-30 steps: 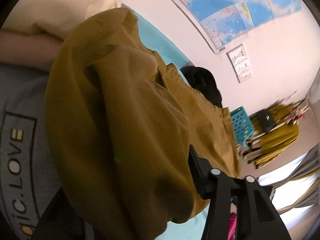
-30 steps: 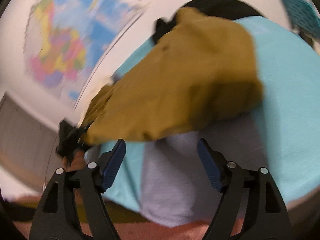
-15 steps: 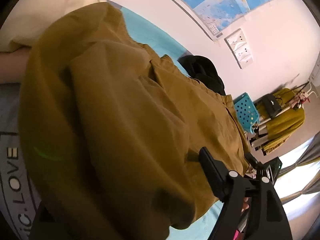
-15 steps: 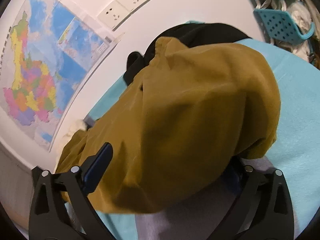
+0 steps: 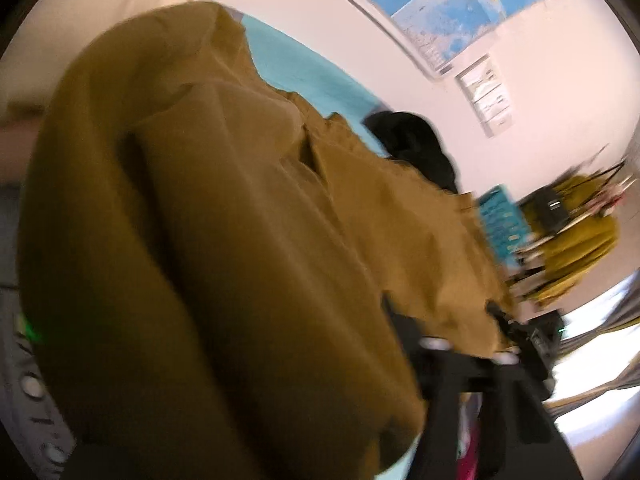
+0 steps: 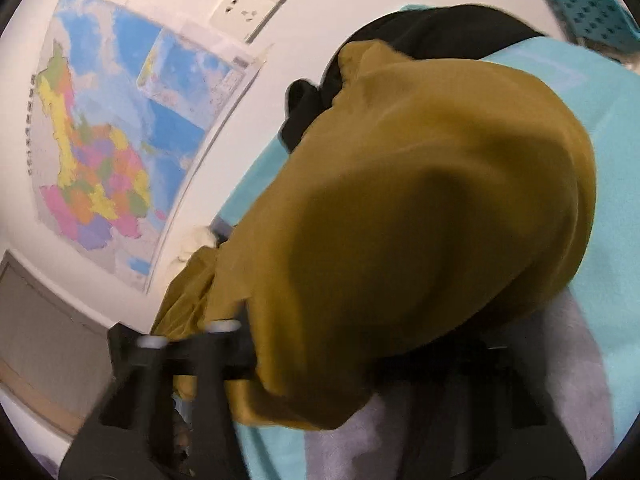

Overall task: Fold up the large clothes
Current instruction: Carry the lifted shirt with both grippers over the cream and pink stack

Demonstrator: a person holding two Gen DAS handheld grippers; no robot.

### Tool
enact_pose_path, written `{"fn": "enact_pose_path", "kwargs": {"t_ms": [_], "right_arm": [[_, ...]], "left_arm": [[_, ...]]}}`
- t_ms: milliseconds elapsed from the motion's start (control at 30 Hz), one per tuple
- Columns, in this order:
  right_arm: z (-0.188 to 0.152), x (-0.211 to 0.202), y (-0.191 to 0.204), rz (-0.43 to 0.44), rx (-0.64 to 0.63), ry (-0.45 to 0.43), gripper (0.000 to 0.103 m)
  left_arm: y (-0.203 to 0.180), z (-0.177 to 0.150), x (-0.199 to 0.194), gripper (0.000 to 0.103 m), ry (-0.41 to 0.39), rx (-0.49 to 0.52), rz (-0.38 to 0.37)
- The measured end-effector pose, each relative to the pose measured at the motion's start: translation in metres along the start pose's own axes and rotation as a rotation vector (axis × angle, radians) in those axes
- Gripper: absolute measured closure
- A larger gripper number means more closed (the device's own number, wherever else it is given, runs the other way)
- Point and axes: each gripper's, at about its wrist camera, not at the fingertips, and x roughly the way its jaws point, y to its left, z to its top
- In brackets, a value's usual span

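Observation:
A mustard-yellow garment (image 5: 224,240) lies bunched on a bed's turquoise sheet (image 5: 304,72). It fills the left wrist view. My left gripper (image 5: 316,344) is under its near fold with jaws closing on the cloth. Only the gripper's right finger (image 5: 436,364) shows; the other is buried in fabric. In the right wrist view the same garment (image 6: 420,208) bulges over my right gripper (image 6: 360,360). Its jaws are closing too, with the cloth's near edge pinched between them. Its left finger (image 6: 228,356) presses into the hem, while its right finger is hidden under the fold.
A black garment (image 6: 440,28) lies beyond the yellow one by the wall. A grey printed shirt (image 5: 24,380) and a lilac-grey cloth (image 6: 560,360) lie beneath. A map (image 6: 112,140) hangs on the wall. Teal baskets (image 5: 500,224) and a cream pillow (image 5: 100,12) stand around the bed.
Both pairs of jaws opened wide, then narrowed onto the yellow cloth. The right gripper pushed forward under the garment's edge, which now covers its right finger.

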Motion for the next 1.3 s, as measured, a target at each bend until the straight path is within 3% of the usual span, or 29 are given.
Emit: {"fn": "enact_pose_path", "kwargs": {"t_ms": [100,233,400,467,600,767,867,933,967,1067,1167,1233,1300], "right_arm": [[0.006,-0.014,0.031,0.025,-0.1,-0.02,0.081],[0.025,-0.04,0.097,0.088,-0.25,-0.083,0.082],[0.052,-0.048,0.186,0.192,-0.432,-0.143,0.082],[0.062,-0.033,0.224,0.244,-0.491,-0.156,0.082],[0.077,0.017,0.286,0.362,-0.559,-0.172,0.082],[0.07,0.119,0.357,0.495,-0.61,-0.143,0.082],[0.029,0.214,0.373,0.54,-0.591,0.015,0.081],[-0.003,0.263,0.372,0.515,-0.588,0.126,0.081],[-0.027,0.299,0.366,0.502,-0.567,0.247,0.08],[-0.081,0.352,0.343,0.401,-0.564,0.444,0.071],[-0.087,0.349,0.329,0.424,-0.546,0.463,0.062],[-0.076,0.329,0.327,0.418,-0.576,0.46,0.049],[-0.065,0.309,0.323,0.419,-0.602,0.449,0.045]], "left_arm": [[-0.012,0.008,-0.019,0.085,-0.029,0.048,0.006],[-0.034,0.031,-0.056,0.086,-0.095,0.131,-0.022],[-0.051,0.089,-0.131,0.085,-0.241,0.218,-0.039],[-0.05,0.111,-0.164,0.085,-0.317,0.228,-0.012],[-0.037,0.149,-0.227,0.083,-0.48,0.276,0.119],[0.031,0.199,-0.291,0.082,-0.622,0.227,0.313],[0.096,0.209,-0.298,0.079,-0.652,0.151,0.415],[0.163,0.207,-0.29,0.078,-0.625,0.07,0.497],[0.187,0.205,-0.281,0.078,-0.599,0.017,0.533],[0.269,0.187,-0.249,0.078,-0.461,-0.145,0.613],[0.3,0.165,-0.239,0.065,-0.464,-0.187,0.58],[0.306,0.159,-0.243,0.063,-0.476,-0.214,0.548],[0.309,0.161,-0.245,0.063,-0.47,-0.22,0.53]]}}
